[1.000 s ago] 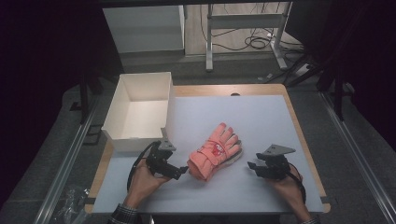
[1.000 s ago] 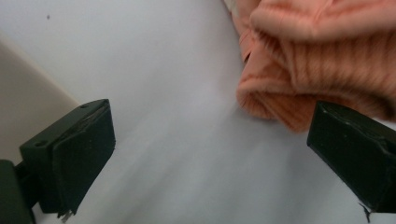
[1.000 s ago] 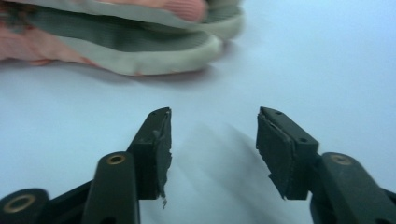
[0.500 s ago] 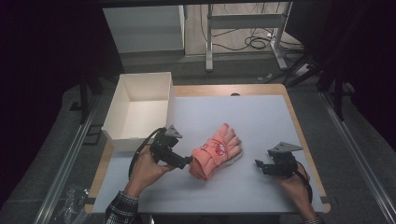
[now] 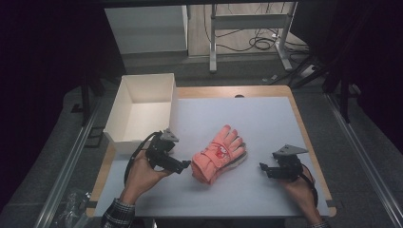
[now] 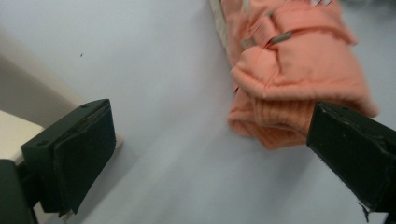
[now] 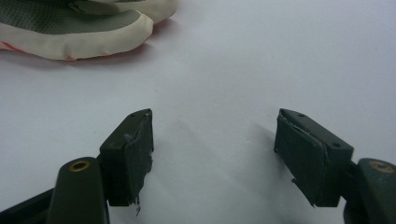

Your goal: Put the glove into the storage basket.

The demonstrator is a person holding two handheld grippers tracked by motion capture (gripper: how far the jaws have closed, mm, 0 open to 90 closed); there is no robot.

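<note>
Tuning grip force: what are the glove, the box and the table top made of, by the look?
Glove: soft padded fabric, salmon, matte, with a ribbed knit cuff; the palm side looks like grey mesh with a pale rubbery edge.
Box: probably thin white cardboard, with straight flat walls.
Table top: a smooth, matte pale sheet; wood shows at the edge.

1. My wooden table (image 5: 304,124) carries a pale mat (image 5: 266,123).
2. Beyond it I see a white cabinet (image 5: 147,28), a metal stand (image 5: 247,28) and floor cables (image 5: 256,42).
3. Dark surroundings flank me.
</note>
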